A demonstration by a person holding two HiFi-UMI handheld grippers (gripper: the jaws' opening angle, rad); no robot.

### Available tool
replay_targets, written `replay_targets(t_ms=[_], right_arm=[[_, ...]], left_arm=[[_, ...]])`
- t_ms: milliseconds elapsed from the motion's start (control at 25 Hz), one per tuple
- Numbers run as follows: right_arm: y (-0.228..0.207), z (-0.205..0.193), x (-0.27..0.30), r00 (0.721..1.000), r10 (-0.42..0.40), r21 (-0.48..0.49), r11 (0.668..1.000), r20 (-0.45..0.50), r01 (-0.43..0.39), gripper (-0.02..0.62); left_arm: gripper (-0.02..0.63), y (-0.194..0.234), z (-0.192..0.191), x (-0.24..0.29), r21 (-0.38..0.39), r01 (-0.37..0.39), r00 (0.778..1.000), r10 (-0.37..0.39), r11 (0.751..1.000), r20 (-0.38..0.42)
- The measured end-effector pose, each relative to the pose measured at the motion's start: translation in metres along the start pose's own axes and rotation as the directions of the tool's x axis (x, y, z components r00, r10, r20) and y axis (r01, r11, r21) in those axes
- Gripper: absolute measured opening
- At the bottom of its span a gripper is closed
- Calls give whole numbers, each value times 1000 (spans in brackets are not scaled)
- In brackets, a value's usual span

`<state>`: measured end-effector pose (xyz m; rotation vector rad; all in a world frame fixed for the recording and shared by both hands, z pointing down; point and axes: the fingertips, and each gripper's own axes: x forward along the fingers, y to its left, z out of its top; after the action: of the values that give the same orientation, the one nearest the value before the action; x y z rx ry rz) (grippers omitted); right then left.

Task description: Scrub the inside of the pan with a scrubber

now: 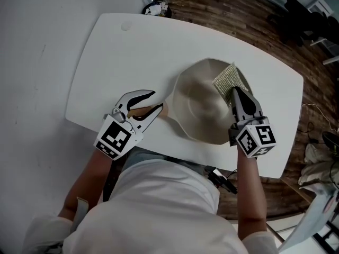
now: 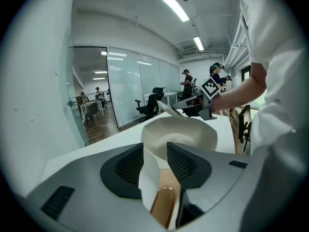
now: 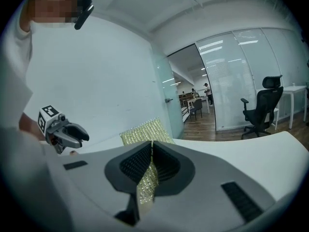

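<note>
Pan (image 1: 198,110) is sitting mid-desk (image 1: 132,52), with its handle (image 1: 153,111) pointing straight at the left hand-held gripper (image 1: 158,100). That gripper is standing released, jaws apart and straddling the handle. In the head view the upper jaw is showing a clear gap above the handle. In the left gripper view the handle is running up between the pads (image 2: 128,166) toward the bowl. It is sitting close to both pads, but no squeeze is showing.

Right hand-held gripper (image 1: 234,93) is clenching the scrubber (image 1: 228,78). The jaws are pinching its near edge, and the rest of the sheet is sticking out ahead of them. The scrubber is hanging tilted over the pan's far-right rim. I can't tell whether it is touching the inner wall.

Materials and shapes:
- The pan is reading as matte cream, round and shallow, with a flared wall and a slightly uneven rim.
- The handle is showing as a flat cream strip, ending in a glossy copper-coloured rounded tip (image 2: 161,204).
- The scrubber (image 3: 142,132) is looking like a thin rectangular woven mesh, gold-green and glinting in ribbed rows.
- The gripper bodies are reading as smooth grey, and the pads as black with a fine grid texture.
- The desk is reading as smooth white with rounded corners, standing on a dark wood plank floor (image 1: 222,9).
</note>
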<state>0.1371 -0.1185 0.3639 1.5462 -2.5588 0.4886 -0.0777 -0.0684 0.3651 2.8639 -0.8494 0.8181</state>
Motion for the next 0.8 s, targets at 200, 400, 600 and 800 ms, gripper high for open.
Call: replay_targets(t_ms=[200, 400, 600, 800], right_arm=[[-2, -22, 12, 997, 14, -25, 1000, -75, -16, 28], [-8, -43, 24, 992, 11, 30, 1000, -129, -7, 28], [-8, -56, 30, 984, 17, 30, 999, -180, -11, 28], [-10, -64, 37, 976, 18, 37, 999, -216, -10, 28]], left_arm=[[172, -12, -21, 15, -2, 79, 989, -78, 997, -124], [209, -23, -40, 26, 32, 169, 953, -155, 985, -260], [238, -34, -66, 33, 105, 250, 881, -181, 962, -436], [273, -43, -81, 40, 100, 323, 822, -227, 941, -522]])
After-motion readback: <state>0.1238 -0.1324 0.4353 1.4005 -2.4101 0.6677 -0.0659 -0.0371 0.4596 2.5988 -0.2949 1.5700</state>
